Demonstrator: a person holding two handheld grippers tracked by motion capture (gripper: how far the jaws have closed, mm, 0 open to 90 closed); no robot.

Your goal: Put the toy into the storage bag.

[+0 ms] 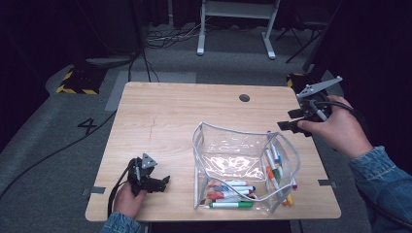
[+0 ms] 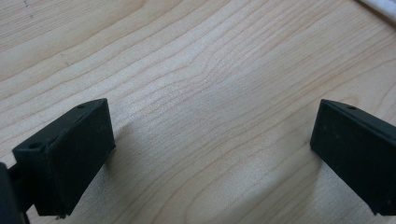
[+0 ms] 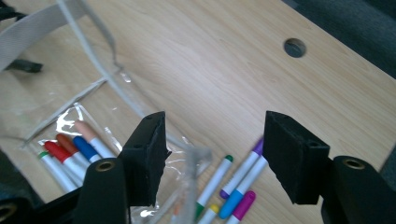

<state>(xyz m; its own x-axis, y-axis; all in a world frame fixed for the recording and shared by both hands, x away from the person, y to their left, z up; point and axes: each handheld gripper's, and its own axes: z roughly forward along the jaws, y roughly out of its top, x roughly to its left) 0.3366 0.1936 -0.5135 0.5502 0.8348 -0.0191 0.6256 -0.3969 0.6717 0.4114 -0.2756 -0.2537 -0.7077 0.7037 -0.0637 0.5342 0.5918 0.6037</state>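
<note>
High view: clear plastic pouch [image 1: 243, 160] holds slim capped markers [image 1: 232, 193] on woodgrain table [image 1: 160, 121].

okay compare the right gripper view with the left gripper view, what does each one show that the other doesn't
Right gripper view alone: the clear pouch with markers inside it, a few more markers lying past its corner, and the round hole in the table, seen between the open, empty jaws of the right gripper.

Left gripper view alone: the left gripper, jaws wide apart, low over bare wood, plus a pale strip at the top right corner that I cannot identify.

Both: the light wooden table and a pair of black jaws holding nothing.
</note>
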